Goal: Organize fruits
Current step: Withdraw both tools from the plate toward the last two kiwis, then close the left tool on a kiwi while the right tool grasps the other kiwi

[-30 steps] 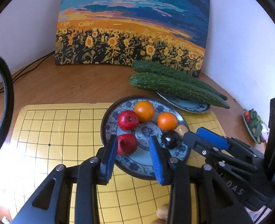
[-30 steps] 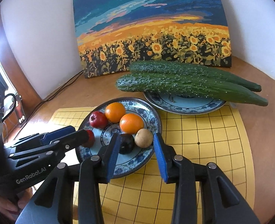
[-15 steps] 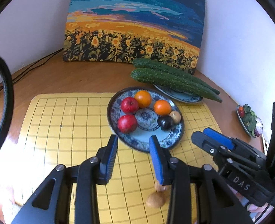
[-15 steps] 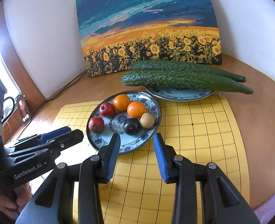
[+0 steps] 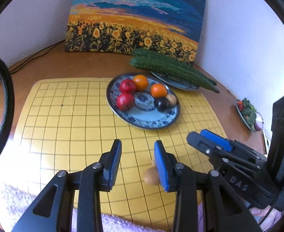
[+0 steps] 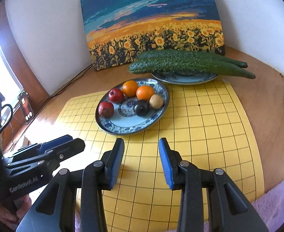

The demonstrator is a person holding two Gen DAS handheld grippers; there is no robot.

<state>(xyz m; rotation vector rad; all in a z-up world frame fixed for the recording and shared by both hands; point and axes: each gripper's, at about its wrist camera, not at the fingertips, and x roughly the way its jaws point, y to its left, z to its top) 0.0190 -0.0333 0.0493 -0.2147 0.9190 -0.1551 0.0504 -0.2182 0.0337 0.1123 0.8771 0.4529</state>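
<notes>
A blue-patterned plate (image 5: 151, 119) (image 6: 122, 127) on the yellow grid mat holds two red apples (image 5: 125, 101) (image 6: 106, 109), two oranges (image 5: 158, 90) (image 6: 145, 92), a dark plum (image 5: 161, 104) (image 6: 141, 107) and a tan fruit (image 5: 171, 99) (image 6: 156, 101). My left gripper (image 5: 138, 162) is open and empty over the mat, well short of the plate. A brown kiwi-like fruit (image 5: 151, 176) lies on the mat beside its right finger. My right gripper (image 6: 141, 160) is open and empty, also short of the plate.
Two long cucumbers (image 5: 172, 70) (image 6: 188, 62) lie on a second plate behind. A sunflower painting (image 5: 134, 19) leans on the wall. A small dish of vegetables (image 5: 248, 112) sits at the right table edge. Cables run at the back left.
Both grippers have pulled back from the fruit plate toward the mat's near edge, staying open. The brown fruit near the left gripper has come into fuller view.
</notes>
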